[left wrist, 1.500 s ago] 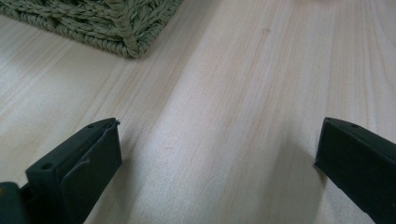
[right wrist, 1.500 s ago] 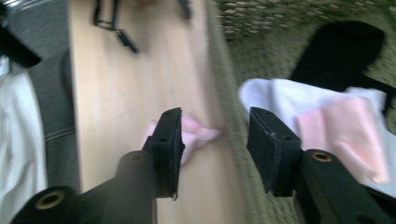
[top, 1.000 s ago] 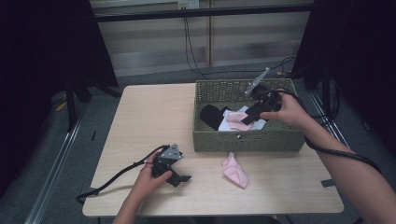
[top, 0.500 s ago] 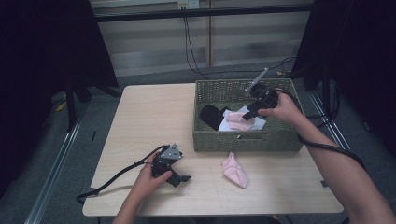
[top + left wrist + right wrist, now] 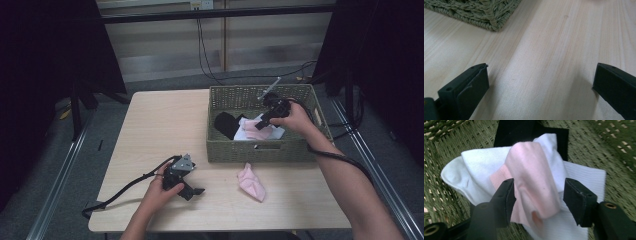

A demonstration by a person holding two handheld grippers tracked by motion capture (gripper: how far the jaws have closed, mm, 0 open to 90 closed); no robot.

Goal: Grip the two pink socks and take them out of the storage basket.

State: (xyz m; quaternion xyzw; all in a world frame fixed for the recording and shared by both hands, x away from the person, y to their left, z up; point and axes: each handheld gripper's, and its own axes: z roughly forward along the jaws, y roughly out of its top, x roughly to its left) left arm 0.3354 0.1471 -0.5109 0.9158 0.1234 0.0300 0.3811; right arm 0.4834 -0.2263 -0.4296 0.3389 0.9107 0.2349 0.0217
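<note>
A green wicker basket (image 5: 260,150) stands on the right half of the wooden table (image 5: 165,125). It holds a pink sock (image 5: 534,182) lying on white socks (image 5: 474,170) and a black sock (image 5: 524,130). My right gripper (image 5: 539,187) reaches down into the basket (image 5: 449,135) and straddles the pink sock. Its jaws have just been closing: the left pad touches the sock and the right pad stands clear of it. A second pink sock (image 5: 251,181) lies on the table in front of the basket. My left gripper (image 5: 192,192) rests on the table, open, with bare wood between its fingers.
The basket's corner (image 5: 491,15) lies ahead of my left gripper (image 5: 541,72). A black cable (image 5: 125,187) trails from it toward the table's front left edge. Another cable runs from the right gripper (image 5: 260,125) along the person's right forearm (image 5: 350,185).
My right gripper has sunk deeper into the basket, down onto the pink sock. The left gripper has stayed where it was.
</note>
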